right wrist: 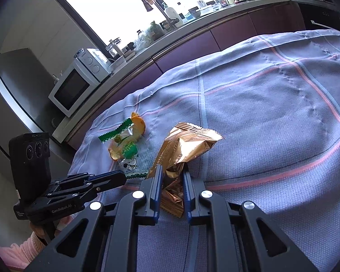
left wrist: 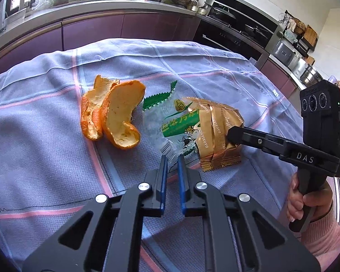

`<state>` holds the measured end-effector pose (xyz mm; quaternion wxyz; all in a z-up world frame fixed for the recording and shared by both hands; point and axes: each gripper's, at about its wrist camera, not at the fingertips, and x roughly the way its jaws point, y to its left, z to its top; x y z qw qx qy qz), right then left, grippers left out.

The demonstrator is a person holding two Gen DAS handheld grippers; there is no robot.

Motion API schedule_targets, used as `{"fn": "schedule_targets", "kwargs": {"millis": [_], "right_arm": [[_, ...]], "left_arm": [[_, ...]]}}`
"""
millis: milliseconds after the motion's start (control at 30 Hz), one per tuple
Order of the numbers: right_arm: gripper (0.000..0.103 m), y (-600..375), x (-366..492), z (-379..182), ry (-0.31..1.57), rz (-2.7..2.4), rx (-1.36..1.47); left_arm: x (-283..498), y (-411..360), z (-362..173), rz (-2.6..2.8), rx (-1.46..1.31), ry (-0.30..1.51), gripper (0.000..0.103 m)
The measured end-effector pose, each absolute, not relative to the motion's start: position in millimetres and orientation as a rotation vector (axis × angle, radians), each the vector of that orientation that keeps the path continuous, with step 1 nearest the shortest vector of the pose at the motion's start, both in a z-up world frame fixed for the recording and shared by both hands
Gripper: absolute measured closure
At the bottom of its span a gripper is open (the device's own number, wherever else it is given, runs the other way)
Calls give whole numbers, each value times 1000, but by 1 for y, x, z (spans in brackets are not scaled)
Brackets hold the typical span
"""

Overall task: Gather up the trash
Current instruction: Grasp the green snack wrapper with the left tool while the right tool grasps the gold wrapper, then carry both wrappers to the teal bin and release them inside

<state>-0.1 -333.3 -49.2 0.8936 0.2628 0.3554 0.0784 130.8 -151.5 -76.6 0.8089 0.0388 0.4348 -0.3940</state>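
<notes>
A gold foil wrapper lies on the blue checked tablecloth. My right gripper is shut on the gold wrapper, which crumples between the jaws; the right gripper also shows in the left wrist view. A clear wrapper with green print lies just left of the gold one, and it also shows in the right wrist view. Orange peel lies further left. My left gripper hovers near the clear wrapper's near edge, jaws almost closed with a narrow gap, holding nothing.
A kitchen counter with purple cabinets runs behind the table. A microwave and a fridge stand at the left. An oven is at the back right.
</notes>
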Motion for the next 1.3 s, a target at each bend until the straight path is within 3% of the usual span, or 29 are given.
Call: {"fn": "schedule_targets", "kwargs": {"millis": [533, 1300], "right_arm": [[90, -312, -6, -14, 668, 232, 488], [90, -168, 58, 16, 703, 577, 333]], "left_arm": [[104, -80, -31, -835, 40, 791, 96], [69, 101, 6, -566, -92, 680, 102]]}}
